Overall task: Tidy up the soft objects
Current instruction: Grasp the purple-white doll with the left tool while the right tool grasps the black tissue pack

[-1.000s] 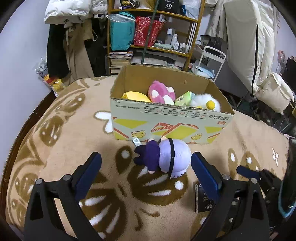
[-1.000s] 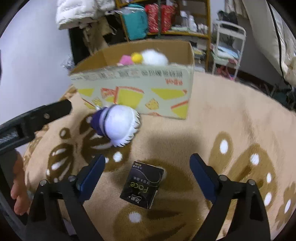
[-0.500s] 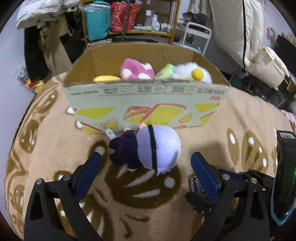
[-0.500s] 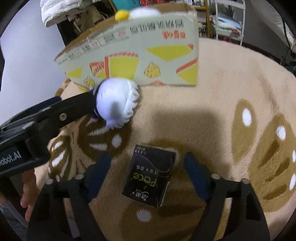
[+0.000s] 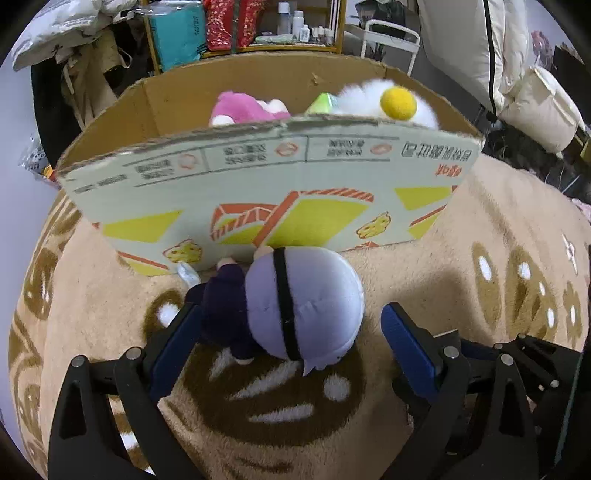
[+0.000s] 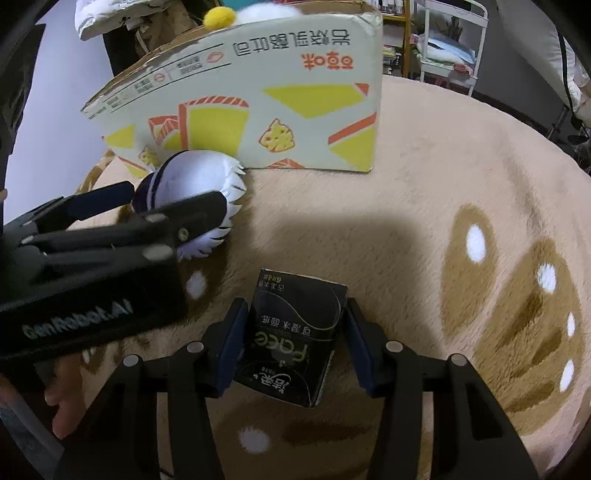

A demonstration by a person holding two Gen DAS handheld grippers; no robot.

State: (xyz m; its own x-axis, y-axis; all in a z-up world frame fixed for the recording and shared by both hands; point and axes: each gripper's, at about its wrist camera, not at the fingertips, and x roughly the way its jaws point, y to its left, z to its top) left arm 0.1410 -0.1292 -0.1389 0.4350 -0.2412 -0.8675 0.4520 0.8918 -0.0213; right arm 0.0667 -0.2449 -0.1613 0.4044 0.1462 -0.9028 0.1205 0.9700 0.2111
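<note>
A plush doll [image 5: 306, 302] with a pale lilac head and dark body lies on the blanket against the cardboard box [image 5: 258, 184]. My left gripper [image 5: 288, 321] is open and straddles the doll; its left finger is by the dark body, and its right finger stands clear of the head. In the right wrist view the doll [image 6: 195, 177] shows behind the left gripper [image 6: 171, 194]. My right gripper [image 6: 295, 314] is closing around a black tissue pack [image 6: 295, 332] lying flat; the pads sit close along its sides without squeezing it.
The box [image 6: 258, 92] holds a pink plush [image 5: 243, 107] and a white plush with a yellow ball [image 5: 399, 99]. The tan patterned blanket [image 5: 480, 295] covers the surface. A cluttered shelf [image 5: 240, 26], a white cart [image 5: 391, 33] and bedding [image 5: 480, 44] stand behind. A hand [image 6: 62, 410] holds the left gripper.
The left gripper came down and forward until its fingers flank the doll. The right gripper lowered over the tissue pack and its jaws narrowed from wide open to close beside it.
</note>
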